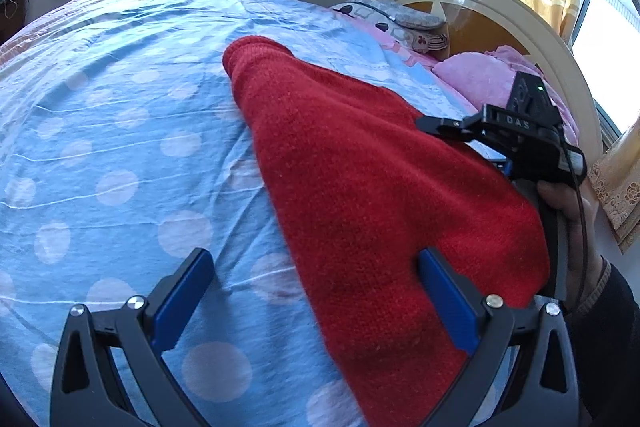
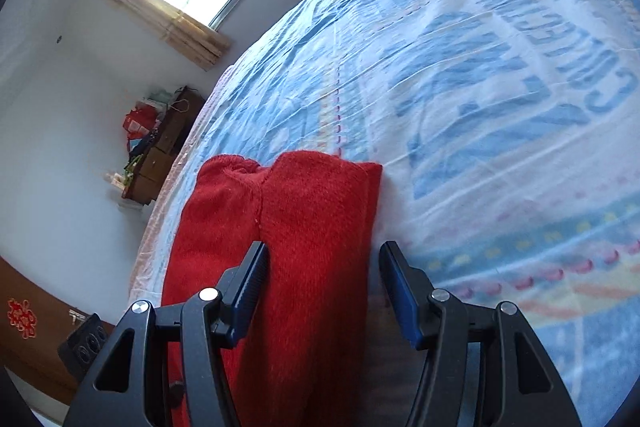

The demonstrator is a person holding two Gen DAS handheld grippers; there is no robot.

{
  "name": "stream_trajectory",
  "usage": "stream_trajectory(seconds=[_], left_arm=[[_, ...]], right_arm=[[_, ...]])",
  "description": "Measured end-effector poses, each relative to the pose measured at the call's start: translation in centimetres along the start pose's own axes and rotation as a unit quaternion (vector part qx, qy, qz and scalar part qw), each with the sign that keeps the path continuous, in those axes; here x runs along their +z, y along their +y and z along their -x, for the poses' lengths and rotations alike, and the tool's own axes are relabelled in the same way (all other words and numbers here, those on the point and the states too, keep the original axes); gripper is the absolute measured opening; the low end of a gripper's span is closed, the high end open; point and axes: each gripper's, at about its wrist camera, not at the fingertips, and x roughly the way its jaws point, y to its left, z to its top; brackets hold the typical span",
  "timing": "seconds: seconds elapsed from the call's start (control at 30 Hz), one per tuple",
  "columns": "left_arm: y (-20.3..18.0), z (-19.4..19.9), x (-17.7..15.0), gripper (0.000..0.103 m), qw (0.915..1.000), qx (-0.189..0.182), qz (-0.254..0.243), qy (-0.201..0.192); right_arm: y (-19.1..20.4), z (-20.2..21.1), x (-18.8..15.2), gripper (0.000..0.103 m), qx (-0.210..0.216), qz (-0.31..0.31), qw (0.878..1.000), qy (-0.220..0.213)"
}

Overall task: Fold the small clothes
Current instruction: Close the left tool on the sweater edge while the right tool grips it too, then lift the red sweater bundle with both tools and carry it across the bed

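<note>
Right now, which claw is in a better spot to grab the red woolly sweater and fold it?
Probably the right claw: it is open with the red knitted sweater between its fingers. The left claw, also open, has only the sweater's edge inside.

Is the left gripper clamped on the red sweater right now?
No. The left gripper is wide open, its fingers apart over the red sweater and the bedsheet.

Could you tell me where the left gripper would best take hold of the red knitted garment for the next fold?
Probably the near long edge of the red knitted garment, which lies flat and doubled on the blue bedsheet. The left gripper is open with that edge already between its fingers, so coming in low from the sheet side to pinch both layers looks easiest. The right gripper is open over the other end.
</note>
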Motion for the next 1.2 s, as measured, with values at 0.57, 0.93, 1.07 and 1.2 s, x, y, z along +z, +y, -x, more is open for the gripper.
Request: stream_trajectory(seconds=[0.57,0.93,1.07,1.2], left_arm=[[-2.2,0.0,0.3,0.062,0.9982,-0.042,-0.042,0.003],[-3.1,3.0,0.2,0.036,0.9979,-0.018,-0.063,0.003],[-3.4,5.0,-1.1,0.034,0.9971,-0.014,-0.074,-0.008],[-3.0,7.4,-2.3,0.033,0.9970,-0.013,-0.073,-0.023]], right_arm=[[2.1,-1.0,-1.2,0.025,-0.018,0.053,0.998,-0.020],[7.9,3.1,-3.3,0.022,-0.011,0.104,0.993,-0.061],[9.7,4.5,-4.9,0.022,0.007,0.107,0.992,-0.071],[10.4,5.3,-6.9,0.022,0.022,0.101,0.992,-0.075]])
